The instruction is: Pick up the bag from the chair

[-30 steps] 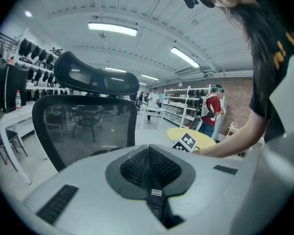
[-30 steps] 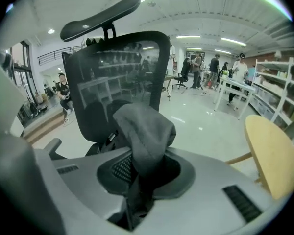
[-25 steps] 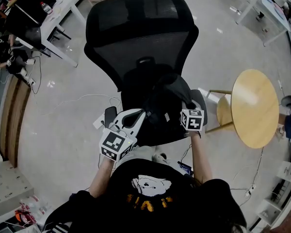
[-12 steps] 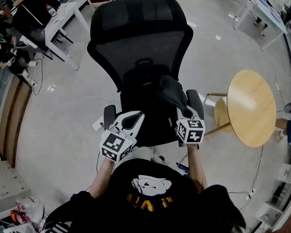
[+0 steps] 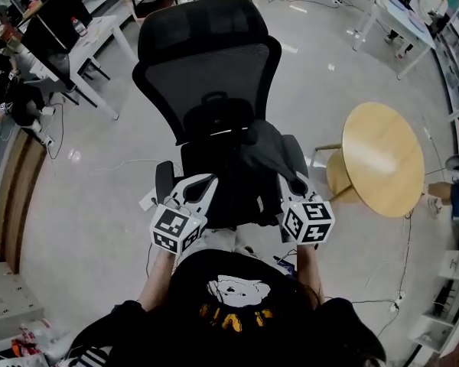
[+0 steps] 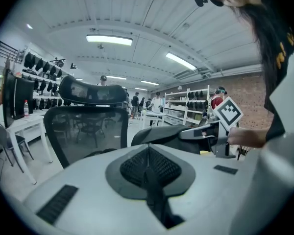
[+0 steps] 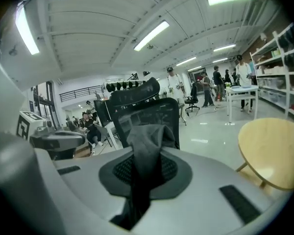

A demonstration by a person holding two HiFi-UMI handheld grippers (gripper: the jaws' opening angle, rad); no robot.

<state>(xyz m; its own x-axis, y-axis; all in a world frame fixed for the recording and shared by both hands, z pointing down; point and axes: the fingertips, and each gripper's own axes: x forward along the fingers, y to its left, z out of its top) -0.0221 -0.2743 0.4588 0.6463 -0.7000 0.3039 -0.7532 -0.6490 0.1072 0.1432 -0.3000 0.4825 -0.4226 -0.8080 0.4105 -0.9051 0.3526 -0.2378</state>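
The bag (image 5: 265,148) is dark soft fabric, bunched and hanging over the right side of the black office chair's seat (image 5: 218,186). My right gripper (image 5: 294,180) is shut on it. Its jaws have just been closing on the cloth, and in the right gripper view a fold of the bag (image 7: 146,142) rises from between the closed jaws of the right gripper (image 7: 141,182). My left gripper (image 5: 202,184) hovers over the seat's left front, shut with nothing in it. The left gripper view shows the left gripper (image 6: 150,174), with the bag (image 6: 161,135) off to its right.
The chair's mesh backrest (image 5: 206,75) stands right behind the bag. A round wooden side table (image 5: 382,159) is close on the right. White desks (image 5: 99,33) with monitors stand at the far left. Thin cables (image 5: 122,163) trail on the shiny floor.
The right gripper has risen and drawn back toward me with the bag, which now hangs higher over the seat. The left gripper has shifted slightly toward me.
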